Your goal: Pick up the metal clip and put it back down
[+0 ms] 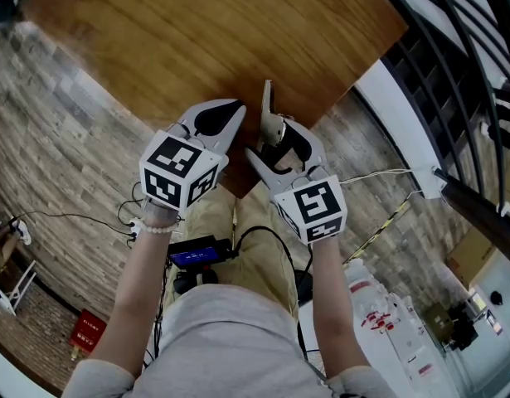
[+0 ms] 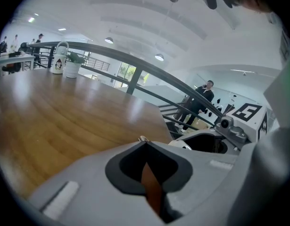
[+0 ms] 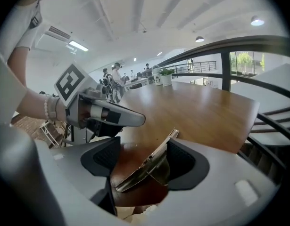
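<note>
The metal clip [image 1: 266,110] stands tilted at the near corner of the wooden table [image 1: 196,31], between the jaws of my right gripper [image 1: 268,142]. In the right gripper view the clip [image 3: 141,172] leans with its upper end against the right pad [image 3: 182,161], while the left pad [image 3: 100,160] stands clear of it, so the right gripper [image 3: 145,144] is open around it. My left gripper [image 1: 228,116] sits just left of it, jaws together with nothing between them. In the left gripper view the left gripper's [image 2: 144,142] tips meet over the table.
The table's near edge and corner lie right under both grippers. A dark railing [image 1: 454,48] runs along the right. A white watering can [image 2: 59,59] and a potted plant [image 2: 72,64] stand at the table's far end. Cables [image 1: 126,214] and a red box [image 1: 87,332] lie on the floor.
</note>
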Available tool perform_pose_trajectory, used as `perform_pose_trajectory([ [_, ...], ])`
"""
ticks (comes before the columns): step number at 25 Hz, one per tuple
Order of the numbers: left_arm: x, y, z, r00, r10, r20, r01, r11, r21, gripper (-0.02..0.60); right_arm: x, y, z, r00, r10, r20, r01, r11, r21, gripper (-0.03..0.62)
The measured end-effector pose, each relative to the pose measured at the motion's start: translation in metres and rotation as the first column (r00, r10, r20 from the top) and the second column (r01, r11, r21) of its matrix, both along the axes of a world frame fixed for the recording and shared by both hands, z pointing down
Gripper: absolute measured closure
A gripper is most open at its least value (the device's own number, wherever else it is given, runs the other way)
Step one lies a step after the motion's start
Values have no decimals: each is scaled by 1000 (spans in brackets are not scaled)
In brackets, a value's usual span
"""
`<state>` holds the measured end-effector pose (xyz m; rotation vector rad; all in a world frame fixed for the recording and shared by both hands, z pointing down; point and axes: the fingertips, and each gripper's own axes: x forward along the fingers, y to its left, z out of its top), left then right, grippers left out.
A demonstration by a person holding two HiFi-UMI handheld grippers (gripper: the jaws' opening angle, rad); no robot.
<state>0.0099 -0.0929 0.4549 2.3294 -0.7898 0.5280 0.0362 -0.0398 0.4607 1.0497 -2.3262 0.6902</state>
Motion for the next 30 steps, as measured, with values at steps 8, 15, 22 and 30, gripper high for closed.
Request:
perform_pose_trajectory([
  [8, 0, 2, -5, 1000, -1, -7, 2, 1000, 12, 581, 2, 1, -5, 1000, -2, -16, 3, 1000, 17, 270],
  [15, 18, 18, -15, 991, 128, -51, -126, 992, 27, 541, -4, 0, -9, 1000, -11, 2, 10, 999, 31, 269],
  [22, 27, 28, -17, 979, 194, -61, -193, 981, 24, 494, -7, 2, -9, 999, -33, 20, 32, 999, 30, 256],
  [30, 15, 17, -33, 991, 105, -84, -100, 993, 61, 494, 5, 5, -16, 1000, 1, -5, 0, 999, 48, 260],
])
